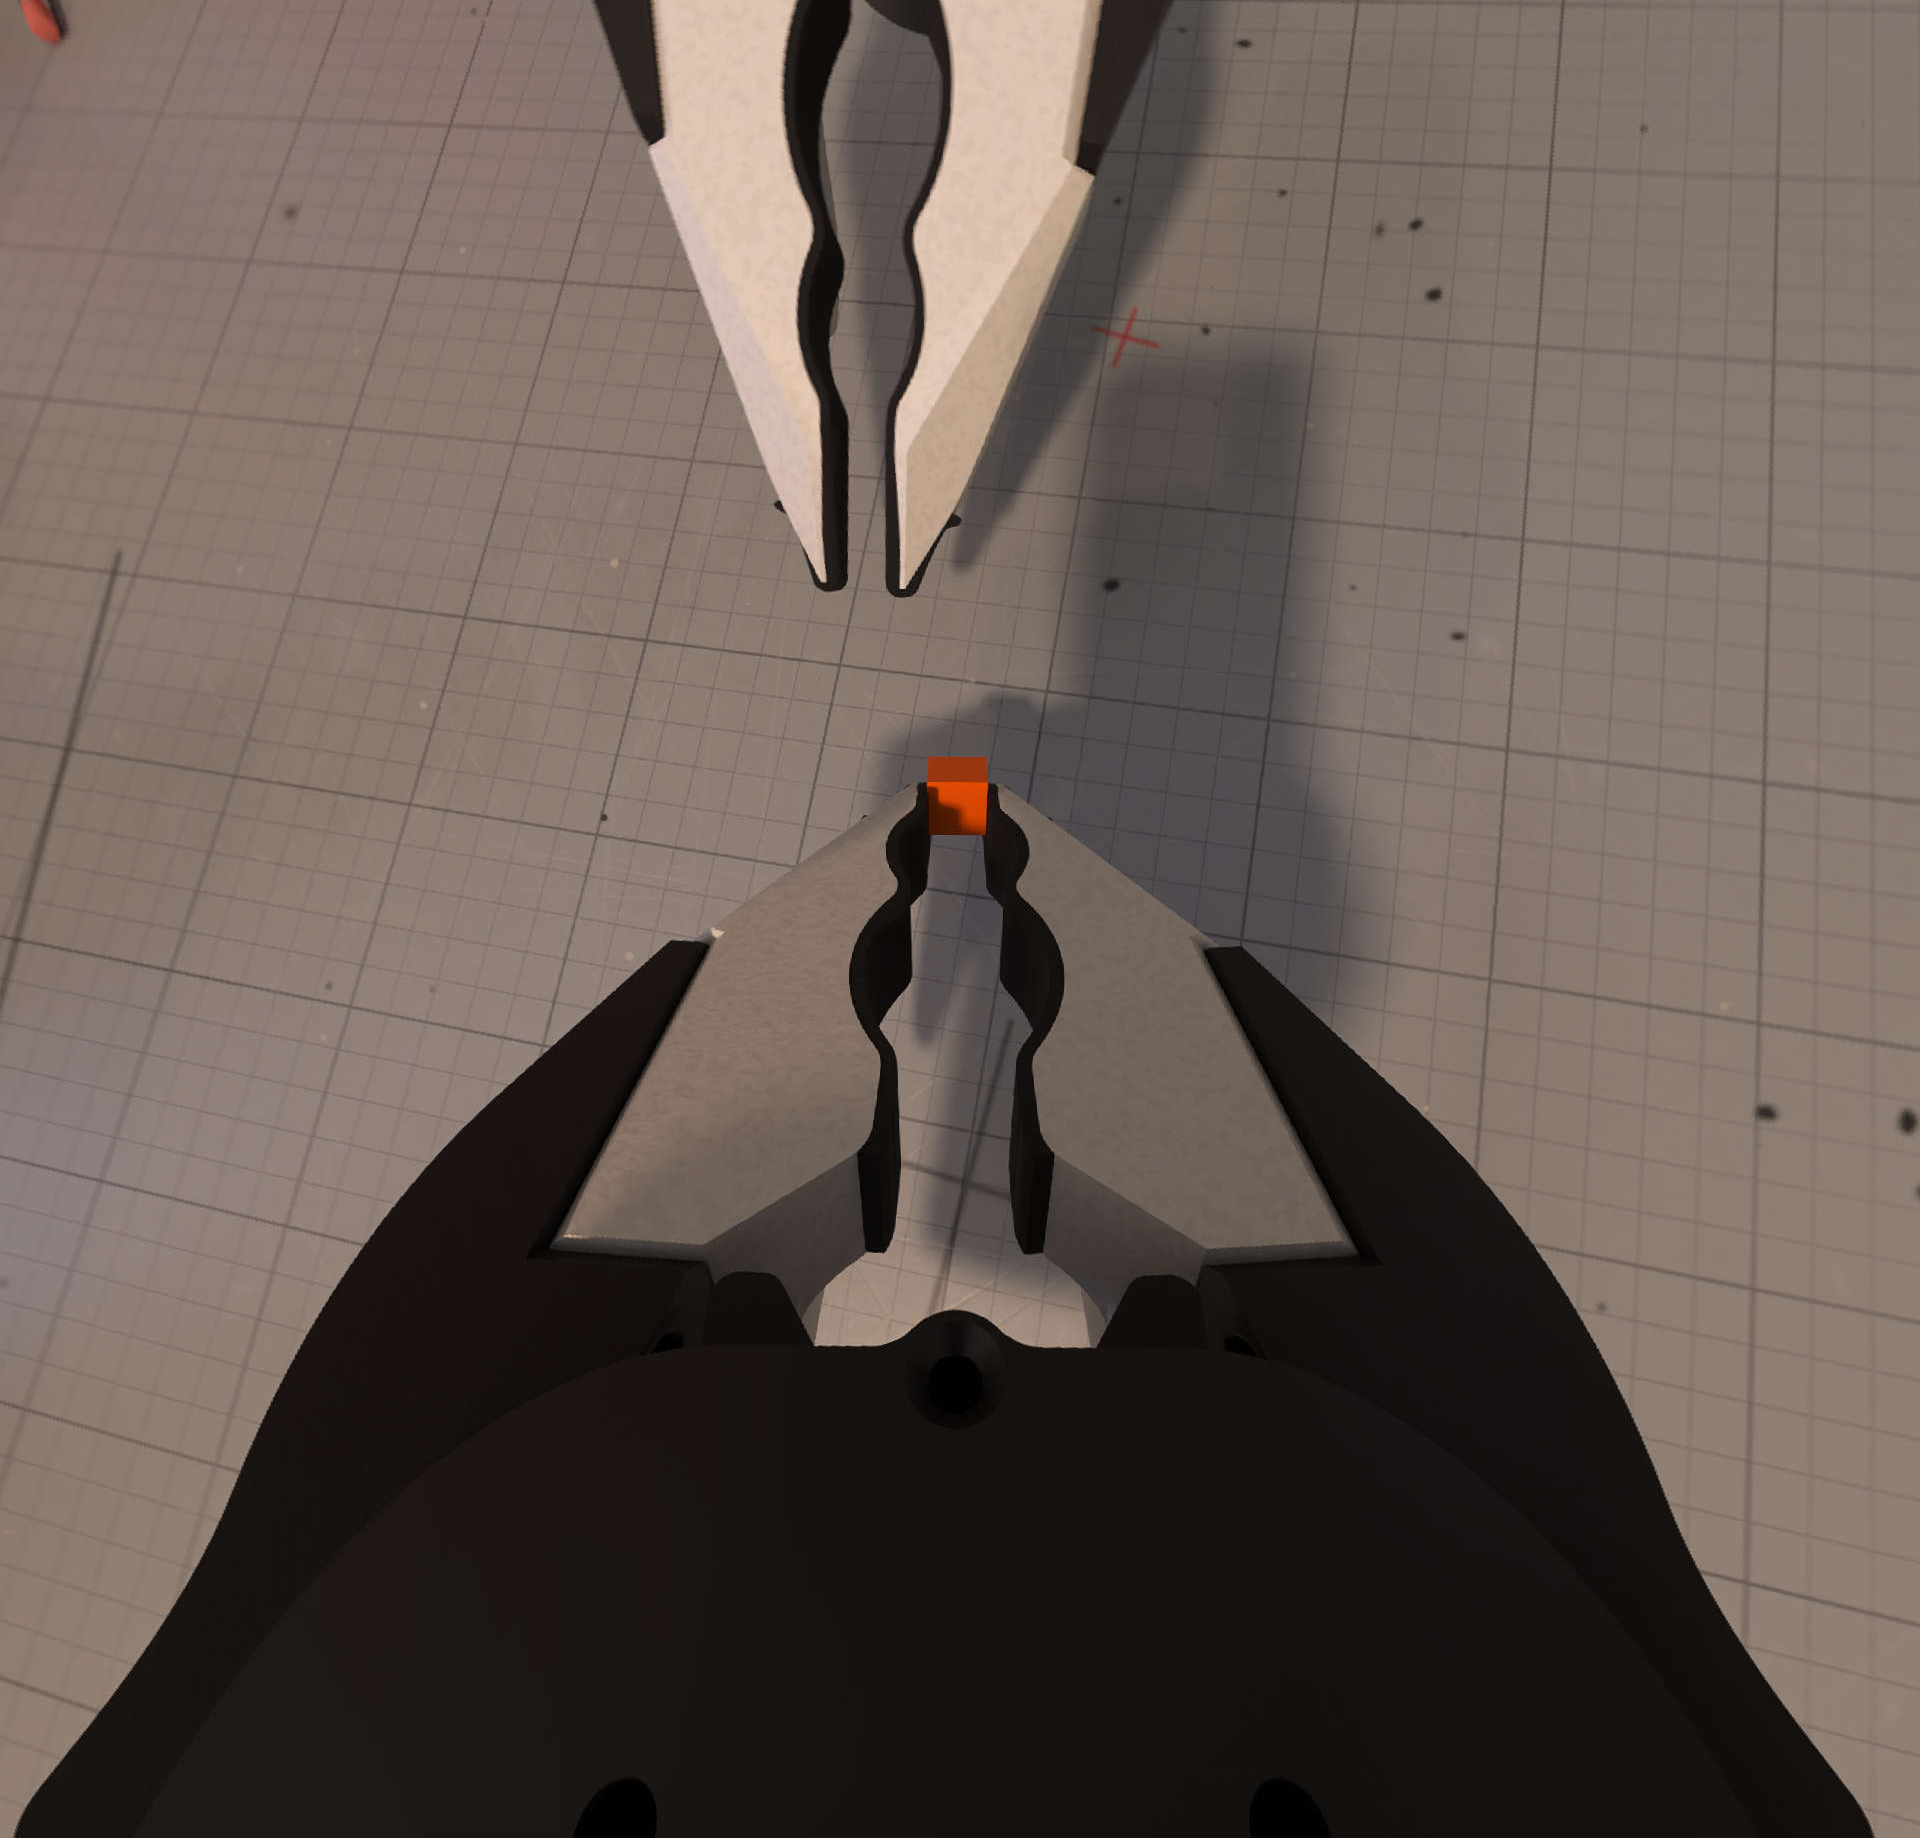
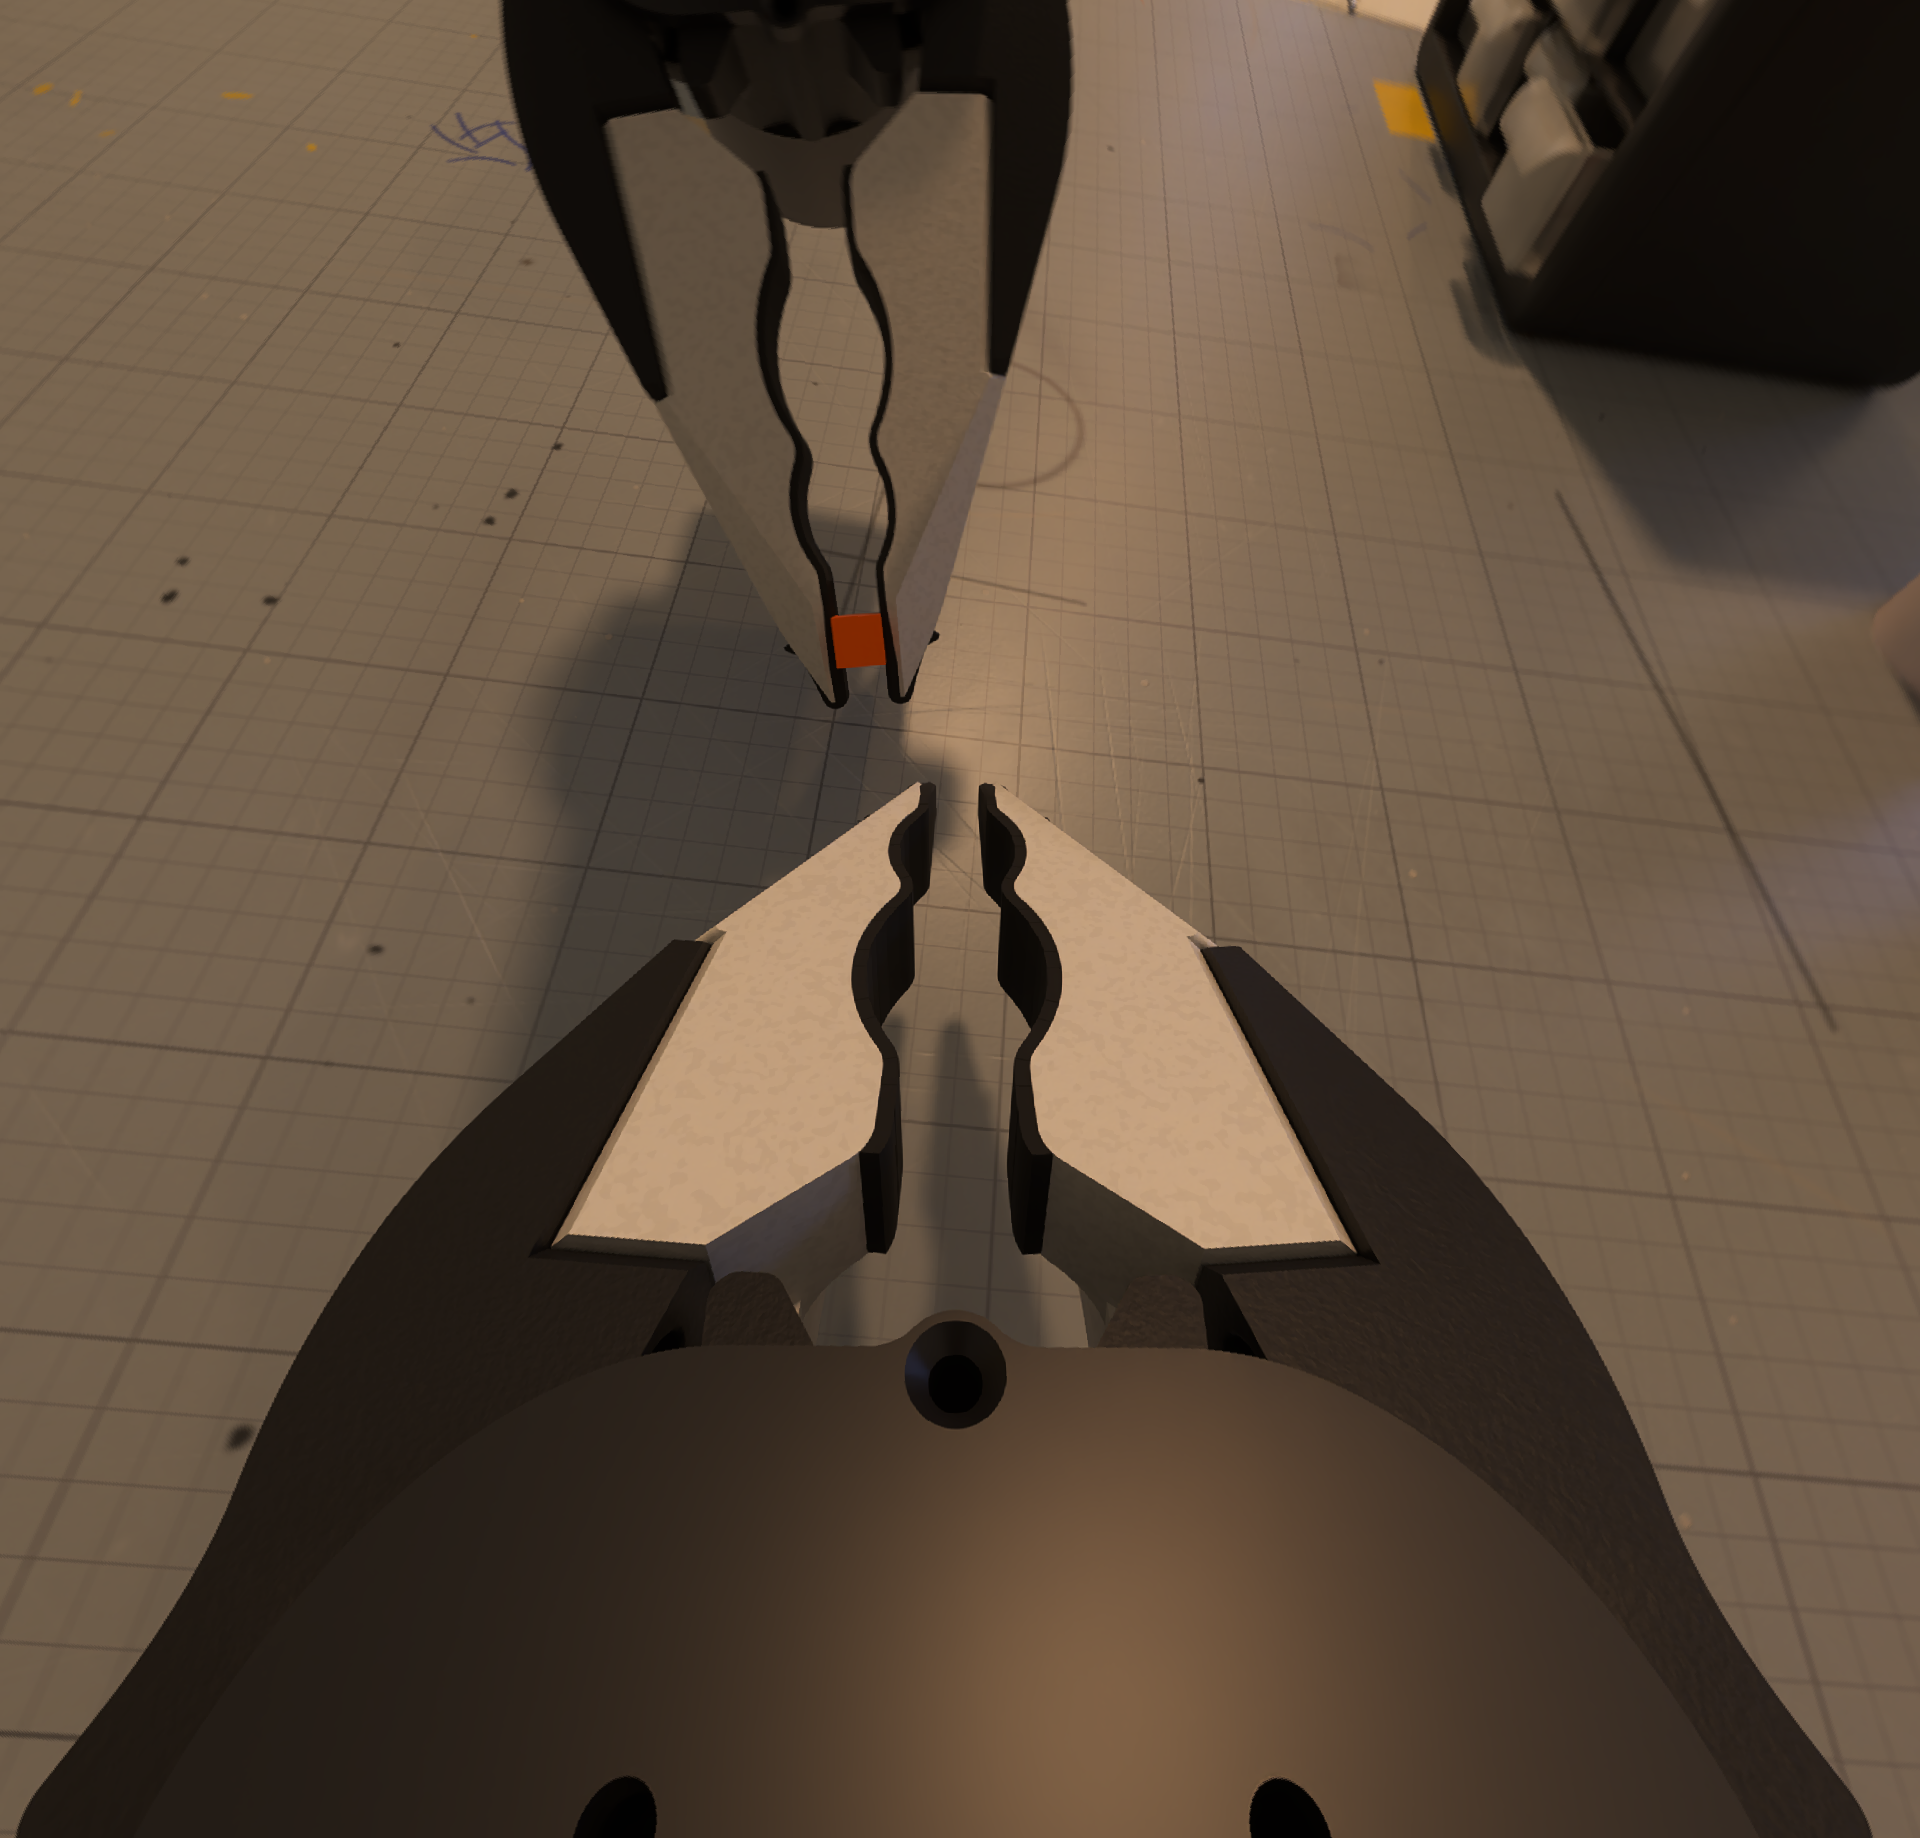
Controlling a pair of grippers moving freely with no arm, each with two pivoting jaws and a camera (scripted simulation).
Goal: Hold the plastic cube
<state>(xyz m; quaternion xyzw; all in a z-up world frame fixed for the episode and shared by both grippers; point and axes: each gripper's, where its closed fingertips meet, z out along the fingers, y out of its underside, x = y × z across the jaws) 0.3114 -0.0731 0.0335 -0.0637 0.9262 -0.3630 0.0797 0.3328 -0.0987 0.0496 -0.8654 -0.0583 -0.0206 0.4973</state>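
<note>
Gridded tabletop (image 1: 416,853) fills frame. Left hand-held gripper (image 1: 957,801), lower centre, pinches small orange plastic cube (image 1: 957,809) at fingertips. Right hand-held gripper (image 2: 957,796), empty, slightly parted, opposite. Judgement: keep squeeze steady, level; shallow tip grip risks slip.

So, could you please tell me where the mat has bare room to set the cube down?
The grey gridded cutting mat is bare on both sides of the facing grippers. It is crowded only between the left gripper, shut on the small orange plastic cube, and the right gripper, and by the black organiser.
</note>
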